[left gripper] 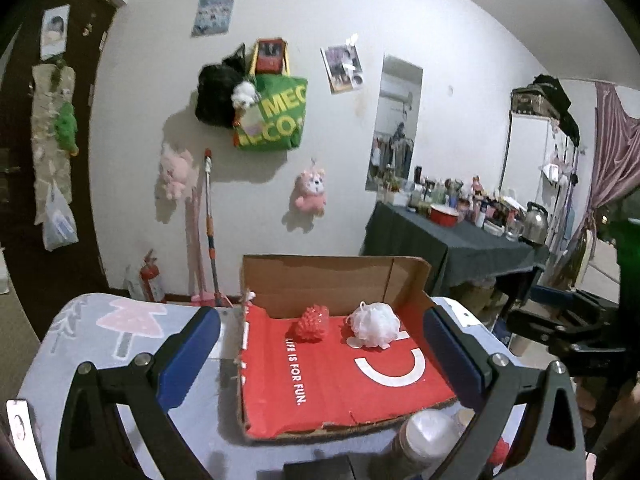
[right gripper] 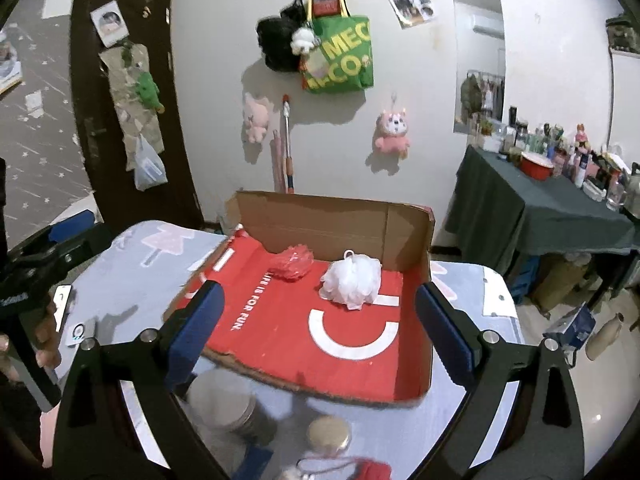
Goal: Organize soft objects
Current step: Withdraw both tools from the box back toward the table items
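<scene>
A red cardboard box [left gripper: 340, 396] with brown walls lies open on the table; it also shows in the right wrist view [right gripper: 280, 332]. Inside at the back sit a red mesh sponge [left gripper: 314, 323] [right gripper: 291, 263] and a white bath pouf [left gripper: 374, 325] [right gripper: 352, 280], side by side and apart. My left gripper [left gripper: 320, 356] is open and empty, held in front of the box. My right gripper [right gripper: 318, 320] is open and empty, above the box's near edge. A red and white soft item [right gripper: 352, 470] lies at the table's near edge, partly hidden.
The table has a grey cloth with pink trees [left gripper: 120, 324]. A metal tin [right gripper: 224, 404] and a gold-lidded jar [right gripper: 329, 432] stand in front of the box. A dark side table [right gripper: 552, 208] with bottles stands at right. Plush toys and bags hang on the wall.
</scene>
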A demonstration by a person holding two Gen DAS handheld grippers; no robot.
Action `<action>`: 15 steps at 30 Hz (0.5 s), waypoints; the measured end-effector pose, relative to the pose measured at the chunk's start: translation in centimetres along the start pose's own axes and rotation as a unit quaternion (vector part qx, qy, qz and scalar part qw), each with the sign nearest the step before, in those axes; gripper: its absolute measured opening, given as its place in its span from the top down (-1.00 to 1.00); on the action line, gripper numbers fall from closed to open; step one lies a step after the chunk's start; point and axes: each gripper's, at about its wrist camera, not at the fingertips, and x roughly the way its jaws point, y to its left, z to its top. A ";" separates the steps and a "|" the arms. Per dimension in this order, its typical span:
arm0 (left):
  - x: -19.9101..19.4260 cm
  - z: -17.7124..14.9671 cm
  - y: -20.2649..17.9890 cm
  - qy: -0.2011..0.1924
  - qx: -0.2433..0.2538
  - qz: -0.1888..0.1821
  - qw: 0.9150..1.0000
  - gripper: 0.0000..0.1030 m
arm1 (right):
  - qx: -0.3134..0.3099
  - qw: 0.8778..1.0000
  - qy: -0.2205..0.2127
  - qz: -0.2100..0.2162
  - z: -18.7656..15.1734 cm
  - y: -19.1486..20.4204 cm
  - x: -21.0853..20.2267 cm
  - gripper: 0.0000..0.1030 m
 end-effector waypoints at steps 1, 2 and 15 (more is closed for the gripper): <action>-0.8 -0.4 0.0 -0.008 0.000 0.002 1.000 -1.00 | 0.002 1.000 -0.009 -0.001 -0.6 0.2 -1.0 -0.89; -1.4 -0.8 0.0 -0.014 0.002 0.004 1.000 -1.00 | 0.004 1.000 -0.017 -0.002 -1.2 0.4 -1.8 -0.89; -8.8 -8.3 -3.6 -0.075 0.037 0.011 0.996 -1.00 | -0.010 0.992 -0.095 -0.081 -10.2 2.8 -8.7 -0.95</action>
